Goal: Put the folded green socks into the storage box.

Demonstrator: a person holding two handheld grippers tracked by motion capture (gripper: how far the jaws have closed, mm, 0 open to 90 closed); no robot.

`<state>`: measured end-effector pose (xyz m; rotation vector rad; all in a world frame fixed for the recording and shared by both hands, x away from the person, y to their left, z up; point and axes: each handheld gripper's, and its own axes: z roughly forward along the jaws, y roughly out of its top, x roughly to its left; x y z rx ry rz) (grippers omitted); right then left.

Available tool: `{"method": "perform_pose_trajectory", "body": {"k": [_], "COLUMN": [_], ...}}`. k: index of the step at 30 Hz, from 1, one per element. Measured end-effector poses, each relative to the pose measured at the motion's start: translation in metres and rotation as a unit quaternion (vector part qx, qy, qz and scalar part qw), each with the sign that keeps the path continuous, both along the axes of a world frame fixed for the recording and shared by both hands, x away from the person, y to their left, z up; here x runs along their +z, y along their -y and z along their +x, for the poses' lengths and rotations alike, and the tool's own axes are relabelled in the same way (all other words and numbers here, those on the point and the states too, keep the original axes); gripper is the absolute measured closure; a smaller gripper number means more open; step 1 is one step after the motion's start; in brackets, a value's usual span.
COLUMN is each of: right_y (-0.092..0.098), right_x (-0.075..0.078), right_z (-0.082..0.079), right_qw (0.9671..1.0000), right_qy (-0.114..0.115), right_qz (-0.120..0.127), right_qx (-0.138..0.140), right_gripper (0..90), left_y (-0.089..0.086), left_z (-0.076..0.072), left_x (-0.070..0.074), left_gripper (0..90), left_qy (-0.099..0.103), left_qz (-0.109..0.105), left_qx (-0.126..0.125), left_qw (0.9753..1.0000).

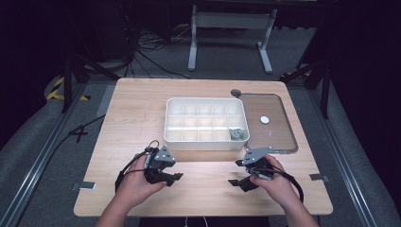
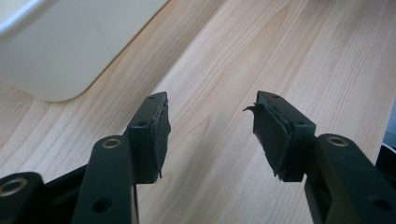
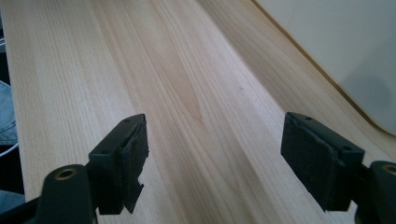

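Note:
A white divided box (image 1: pixel 206 123) stands at the middle of the wooden table (image 1: pixel 137 118). Its front right compartment holds a small grey-green heap (image 1: pixel 236 134). The box's clear lid (image 1: pixel 272 124) lies to its right with a white round piece (image 1: pixel 265 119) on it. My left gripper (image 1: pixel 171 178) is held low in front of the box's left corner, open and empty. My right gripper (image 1: pixel 235 173) hovers in front of the box's right corner, also open and empty. In the left gripper view my gripper (image 2: pixel 210 128) points at bare wood, with the box's corner (image 2: pixel 60 51) at upper left. In the right gripper view my gripper (image 3: pixel 215 156) is spread wide, the box's wall (image 3: pixel 345 56) at upper right.
A small dark round hole (image 1: pixel 235 92) sits by the lid's far left corner. Metal brackets (image 1: pixel 85 185) are fixed at the table's front corners. Cables and a white table frame (image 1: pixel 231 28) lie on the floor beyond the table.

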<state>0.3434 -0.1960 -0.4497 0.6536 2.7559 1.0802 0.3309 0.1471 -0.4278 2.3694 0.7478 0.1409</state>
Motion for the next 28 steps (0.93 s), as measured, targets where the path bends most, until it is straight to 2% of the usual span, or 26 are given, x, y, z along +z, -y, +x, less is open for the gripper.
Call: {"method": "perform_pose_trajectory", "body": {"k": [2, 4, 5, 9, 12, 18, 19, 20, 28], "right_y": [-0.002, -0.003, -0.003, -0.005, -0.005, -0.003, -0.003, -0.002, -0.001], "right_x": [-0.005, -0.007, -0.009, -0.013, -0.017, -0.023, -0.024, -0.024, -0.024], "right_z": [-0.003, -0.003, -0.004, -0.007, -0.010, -0.012, -0.013, -0.013, -0.010], "right_qw": [1.0000, 1.0000, 1.0000, 0.9999, 0.9999, 0.9999, 0.9998, 0.9996, 0.9993], "right_qy": [0.005, 0.005, 0.002, 0.006, 0.011, 0.010, -0.004, -0.008, 0.003], "right_qz": [-0.004, -0.003, -0.007, -0.009, -0.008, -0.014, -0.014, -0.012, -0.019], "right_qx": [0.002, 0.003, 0.003, 0.004, 0.004, -0.003, -0.016, -0.024, -0.033], "right_gripper": [23.4, 23.4, 23.4, 23.4, 22.6, 19.5, 18.5, 17.7, 18.2], "left_y": [0.000, -0.001, 0.000, 0.003, 0.005, 0.007, 0.007, 0.007, 0.005], "left_z": [0.001, 0.001, 0.001, -0.001, -0.001, -0.001, -0.001, -0.001, -0.002], "left_x": [-0.002, -0.004, -0.006, -0.009, -0.013, -0.015, -0.016, -0.017, -0.018], "left_gripper": [45.9, 45.7, 45.5, 44.8, 44.8, 44.9, 44.9, 44.8, 43.7], "left_qy": [-0.001, 0.000, 0.001, 0.014, 0.018, 0.012, 0.012, 0.011, 0.011], "left_qz": [-0.001, 0.010, 0.009, 0.018, 0.030, 0.032, 0.034, 0.034, 0.041], "left_qx": [0.002, -0.001, -0.002, -0.044, -0.057, -0.060, -0.060, -0.060, -0.056], "left_qw": [1.0000, 0.9999, 1.0000, 0.9988, 0.9978, 0.9976, 0.9976, 0.9976, 0.9976]}}
